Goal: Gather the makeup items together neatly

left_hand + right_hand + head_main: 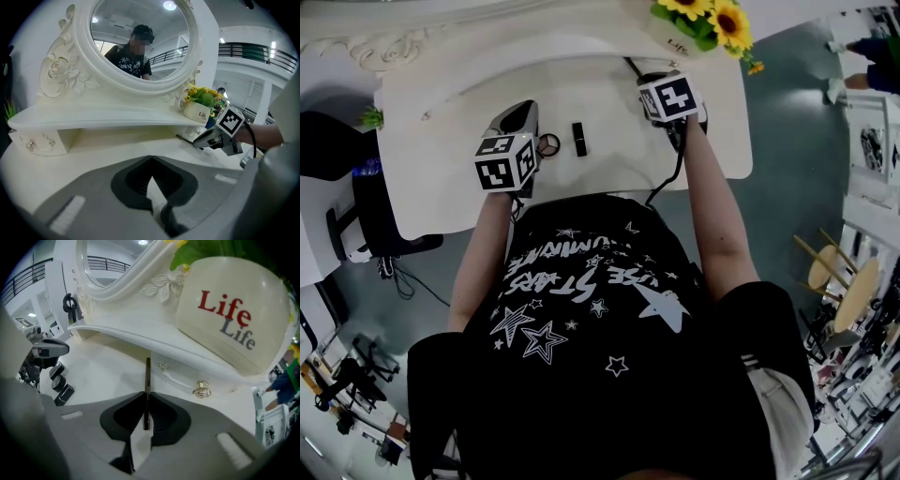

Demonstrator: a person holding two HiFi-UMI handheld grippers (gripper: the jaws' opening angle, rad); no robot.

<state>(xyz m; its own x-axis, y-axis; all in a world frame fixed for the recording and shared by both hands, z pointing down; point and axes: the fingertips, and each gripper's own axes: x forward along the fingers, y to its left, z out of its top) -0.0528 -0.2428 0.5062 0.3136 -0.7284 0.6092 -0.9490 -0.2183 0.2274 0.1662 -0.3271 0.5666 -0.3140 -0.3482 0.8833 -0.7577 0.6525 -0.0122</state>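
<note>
Right gripper view: right tongs (146, 394) grip a pencil (147, 373), left tongs (152, 159) clenched empty, sunflowers (717, 17) in pot (225, 333).

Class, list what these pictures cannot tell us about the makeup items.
Head view: the round item beside the left gripper is too small to identify.
Right gripper view: the dark items at the left are small, so their kind is unclear.
Right gripper view: the print on the pencil in the right gripper is too small to read.

slim dark pencil (147, 390), gripped, points away; black tubes (60, 383) lie clustered together.
</note>
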